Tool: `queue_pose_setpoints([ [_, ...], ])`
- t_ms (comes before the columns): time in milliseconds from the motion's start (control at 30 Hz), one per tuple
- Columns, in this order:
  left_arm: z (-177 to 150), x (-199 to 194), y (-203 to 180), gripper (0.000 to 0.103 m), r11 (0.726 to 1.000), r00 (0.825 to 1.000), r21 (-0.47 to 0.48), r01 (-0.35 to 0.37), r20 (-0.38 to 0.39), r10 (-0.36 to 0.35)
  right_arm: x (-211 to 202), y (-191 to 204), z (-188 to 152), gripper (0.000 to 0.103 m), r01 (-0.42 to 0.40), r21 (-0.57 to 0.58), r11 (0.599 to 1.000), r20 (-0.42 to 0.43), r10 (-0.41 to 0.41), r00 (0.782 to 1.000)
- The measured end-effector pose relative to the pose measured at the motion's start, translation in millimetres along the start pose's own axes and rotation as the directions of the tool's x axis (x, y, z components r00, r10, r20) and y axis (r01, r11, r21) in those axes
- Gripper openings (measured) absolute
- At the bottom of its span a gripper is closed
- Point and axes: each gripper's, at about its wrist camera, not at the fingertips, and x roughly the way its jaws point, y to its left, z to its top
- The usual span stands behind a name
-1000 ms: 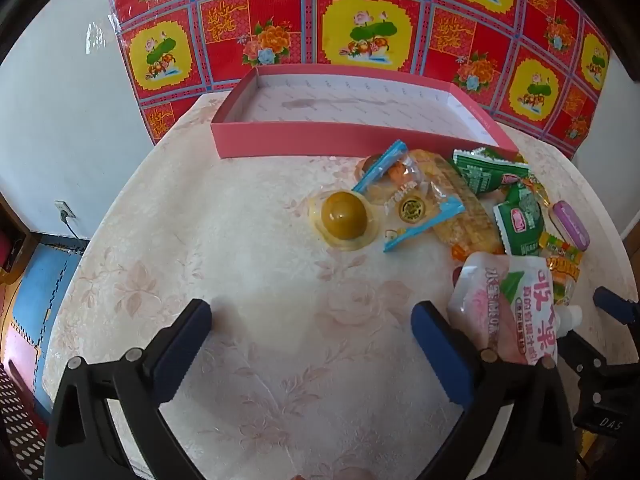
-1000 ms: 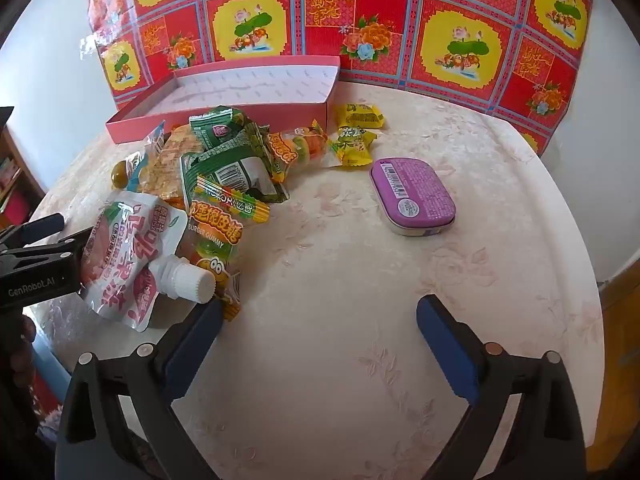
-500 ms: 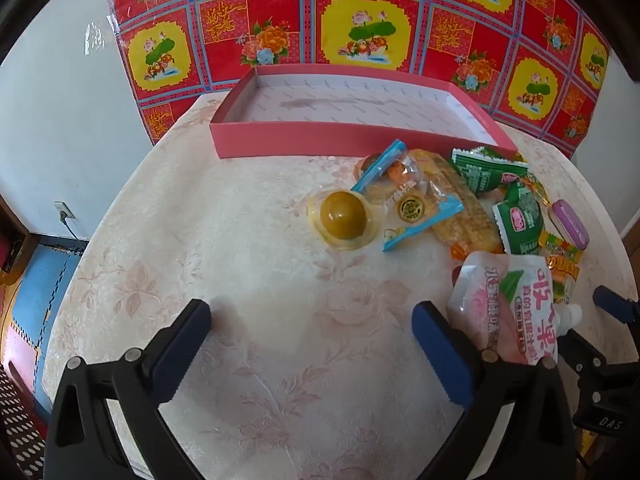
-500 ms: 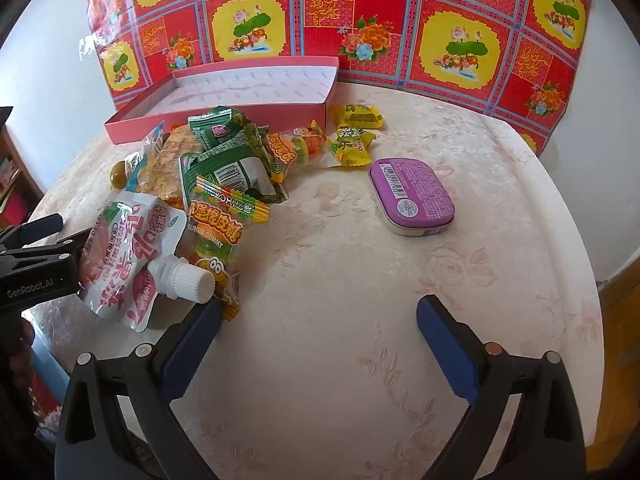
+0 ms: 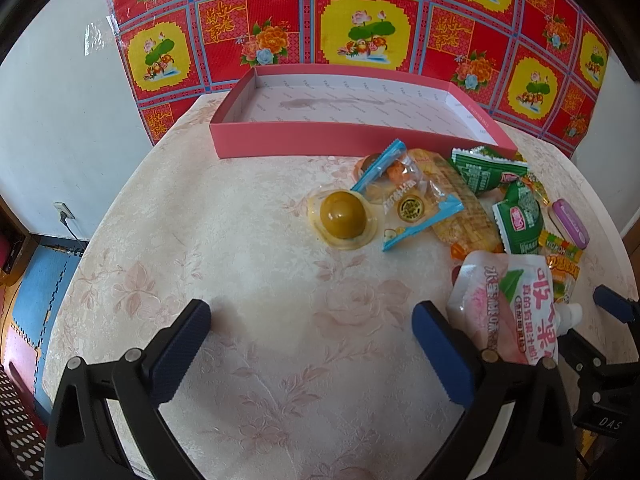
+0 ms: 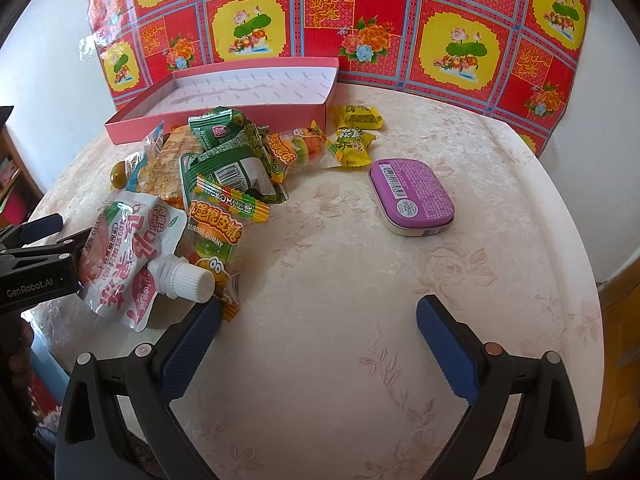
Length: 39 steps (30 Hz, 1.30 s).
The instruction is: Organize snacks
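A shallow pink box (image 5: 296,145) (image 6: 224,114) lies empty at the back of the table. In front of it is a heap of snacks: a brown jelly cup (image 5: 343,216), a blue-edged clear packet (image 5: 412,204), green packets (image 5: 486,168) (image 6: 230,168), a burger gummy bag (image 6: 216,232), yellow candies (image 6: 356,136) and a pink drink pouch (image 5: 516,312) (image 6: 128,256) with a white cap. A purple tin (image 6: 412,196) (image 5: 570,222) lies apart on the right. My left gripper (image 5: 310,350) is open over bare table, short of the jelly cup. My right gripper (image 6: 318,344) is open, its left finger beside the pouch cap.
The round table (image 6: 360,280) has a pale floral cover and ends close on the right. A red and yellow patterned cloth (image 5: 360,28) hangs on the wall behind. Blue floor mats (image 5: 36,292) lie below on the left.
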Motion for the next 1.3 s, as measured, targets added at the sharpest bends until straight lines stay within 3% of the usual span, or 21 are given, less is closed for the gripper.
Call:
queue_pose_setpoints([
  [1300,1.1,0.1,0.1,0.102,1.000,1.000,0.005,0.002,-0.012,-0.002,-0.6,-0.8,-0.5,0.100,0.000,0.002,1.000,0.006,0.000,1.000],
])
